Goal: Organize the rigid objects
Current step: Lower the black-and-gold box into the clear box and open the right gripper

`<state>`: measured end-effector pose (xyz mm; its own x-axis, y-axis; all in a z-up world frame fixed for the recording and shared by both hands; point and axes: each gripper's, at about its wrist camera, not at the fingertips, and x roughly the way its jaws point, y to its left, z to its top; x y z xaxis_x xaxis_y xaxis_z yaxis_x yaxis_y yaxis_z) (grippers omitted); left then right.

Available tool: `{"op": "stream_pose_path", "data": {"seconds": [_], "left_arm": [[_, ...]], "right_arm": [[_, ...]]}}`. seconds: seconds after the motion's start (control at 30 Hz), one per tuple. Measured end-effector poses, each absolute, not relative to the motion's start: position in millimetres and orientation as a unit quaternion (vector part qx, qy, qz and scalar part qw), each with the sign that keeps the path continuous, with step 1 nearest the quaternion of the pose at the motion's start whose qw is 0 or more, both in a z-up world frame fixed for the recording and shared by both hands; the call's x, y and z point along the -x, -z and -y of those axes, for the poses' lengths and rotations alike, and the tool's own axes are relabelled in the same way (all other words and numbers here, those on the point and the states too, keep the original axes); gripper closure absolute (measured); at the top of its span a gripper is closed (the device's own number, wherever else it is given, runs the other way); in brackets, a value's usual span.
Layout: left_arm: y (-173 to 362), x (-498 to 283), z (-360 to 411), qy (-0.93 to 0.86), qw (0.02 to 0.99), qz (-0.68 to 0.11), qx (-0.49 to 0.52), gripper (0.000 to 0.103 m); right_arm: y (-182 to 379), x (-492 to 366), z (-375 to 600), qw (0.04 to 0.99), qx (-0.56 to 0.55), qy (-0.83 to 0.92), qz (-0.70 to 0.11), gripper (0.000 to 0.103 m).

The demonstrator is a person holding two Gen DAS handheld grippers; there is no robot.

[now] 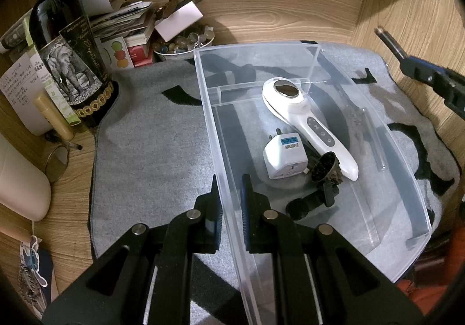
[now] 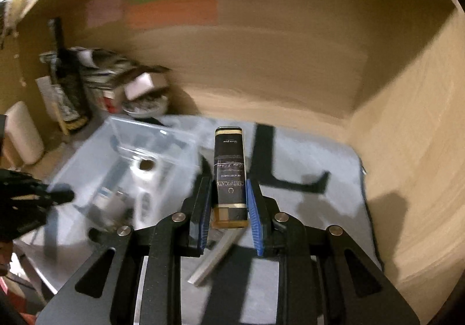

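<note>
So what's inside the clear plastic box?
Inside the clear box lie a white handheld device, a white travel adaptor and a small black piece. Something dark sits half hidden behind the device's handle; I can't tell what.

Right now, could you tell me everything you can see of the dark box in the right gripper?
The dark box is a slim rectangular carton, black with gold bands at both ends and pale print including "CERTIFICATE". It points away from the camera, held clear above the grey mat. The right gripper clamps its long sides between blue pads.
</note>
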<state>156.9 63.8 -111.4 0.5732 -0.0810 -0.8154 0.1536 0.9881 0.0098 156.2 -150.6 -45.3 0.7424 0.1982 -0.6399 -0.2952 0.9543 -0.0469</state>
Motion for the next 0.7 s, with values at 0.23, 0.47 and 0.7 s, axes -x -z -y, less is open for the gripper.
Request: {"op": "stream_pose_path", "data": {"seconds": [0.23,0.47,0.7], "left_arm": [[111.6,-156.7,-63.4,0.068,0.886,-0.457,-0.038,0.092],[111.7,-156.8,-64.2,0.070,0.886,-0.457,-0.037,0.092],[111.5,-156.6,-64.1,0.071,0.886,-0.456,-0.036,0.092]], "right_arm": [[40.0,-152.7,109.3,0.924,0.101,-0.186,-0.319,0.081],[53.9,-159.9,73.1,0.906,0.133,-0.222,-0.336,0.081],[80.5,-173.9,55.0,0.881,0.152,-0.239,-0.378,0.081]]}}
